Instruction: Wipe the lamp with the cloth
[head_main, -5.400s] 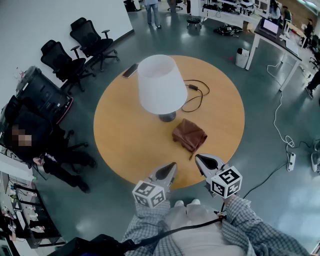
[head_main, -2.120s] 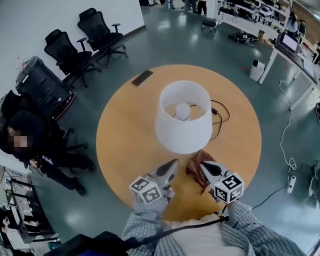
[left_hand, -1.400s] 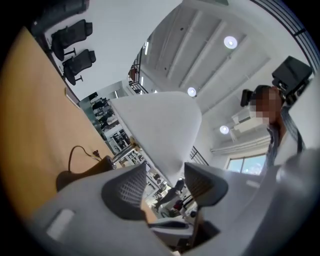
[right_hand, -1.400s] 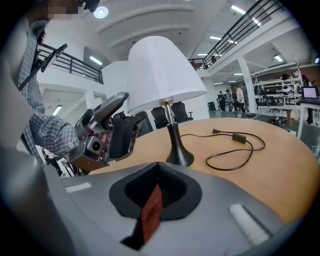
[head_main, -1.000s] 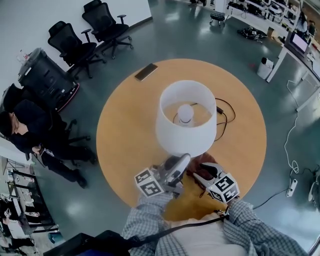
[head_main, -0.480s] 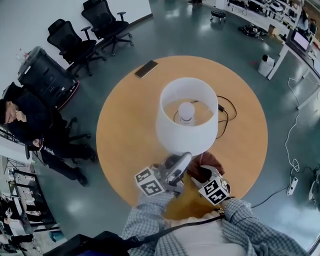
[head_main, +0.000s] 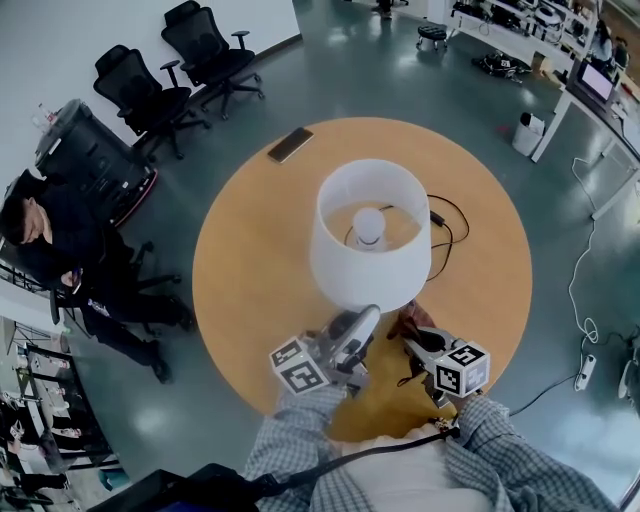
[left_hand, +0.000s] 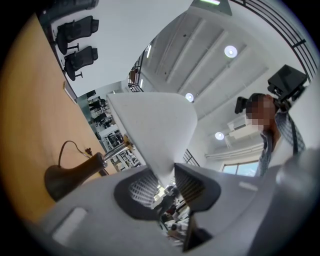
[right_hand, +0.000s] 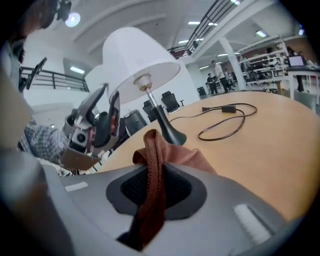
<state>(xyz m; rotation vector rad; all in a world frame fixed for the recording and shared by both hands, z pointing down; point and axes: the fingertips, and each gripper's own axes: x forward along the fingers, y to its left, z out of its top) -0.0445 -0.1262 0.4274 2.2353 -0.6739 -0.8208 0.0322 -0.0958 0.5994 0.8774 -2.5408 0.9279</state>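
The white lampshade stands on its dark base on the round wooden table. My left gripper is shut on the shade's near lower rim; in the left gripper view the shade's edge runs down between the jaws of the left gripper, above the base. The brown cloth lies just right of it. My right gripper has just been closing and is shut on the cloth. A fold of the cloth is pinched in the right gripper, near the lamp base.
A black cable curls on the table behind the lamp. A phone lies at the far left edge. Office chairs and a person are off to the left; a desk stands at the far right.
The right gripper has rolled, closed on the cloth and shifted slightly right. The left gripper and the lamp have kept still.
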